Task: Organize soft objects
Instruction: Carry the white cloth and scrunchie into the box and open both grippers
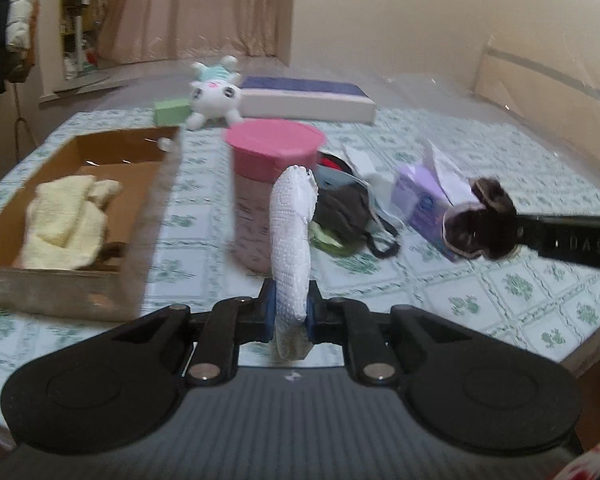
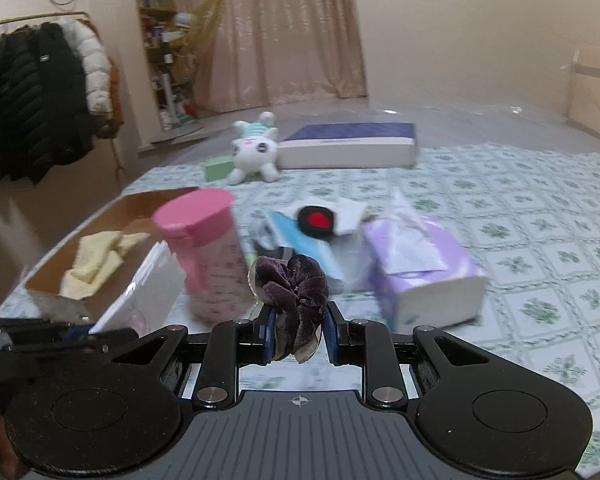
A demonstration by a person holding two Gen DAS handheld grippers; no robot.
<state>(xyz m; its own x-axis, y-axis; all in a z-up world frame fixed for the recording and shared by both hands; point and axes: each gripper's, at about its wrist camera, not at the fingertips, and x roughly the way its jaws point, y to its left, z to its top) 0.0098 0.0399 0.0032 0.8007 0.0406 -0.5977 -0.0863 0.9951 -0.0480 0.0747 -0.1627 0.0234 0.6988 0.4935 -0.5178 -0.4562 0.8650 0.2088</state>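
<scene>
My left gripper [image 1: 291, 314] is shut on a white dotted knit cloth [image 1: 291, 236], which stands up from the pads above the table. In the right wrist view this gripper [image 2: 96, 334] comes in low at the left, the white cloth [image 2: 140, 300] sticking out of it. My right gripper [image 2: 299, 334] is shut on a dark purple velvet scrunchie [image 2: 294, 286]; the left wrist view has it [image 1: 514, 234] at the right edge, the scrunchie [image 1: 480, 220] bunched at its tip. An open cardboard box [image 1: 52, 292] at the left holds a pale yellow towel [image 1: 64, 220].
A pink-lidded jar [image 1: 274, 148] stands right of the box. Behind it lie face masks and dark cloths [image 1: 344, 208] and a purple tissue pack [image 2: 424, 276]. At the back are a white plush toy [image 1: 216, 96], a green block [image 1: 172, 111] and a blue-topped box [image 1: 308, 100].
</scene>
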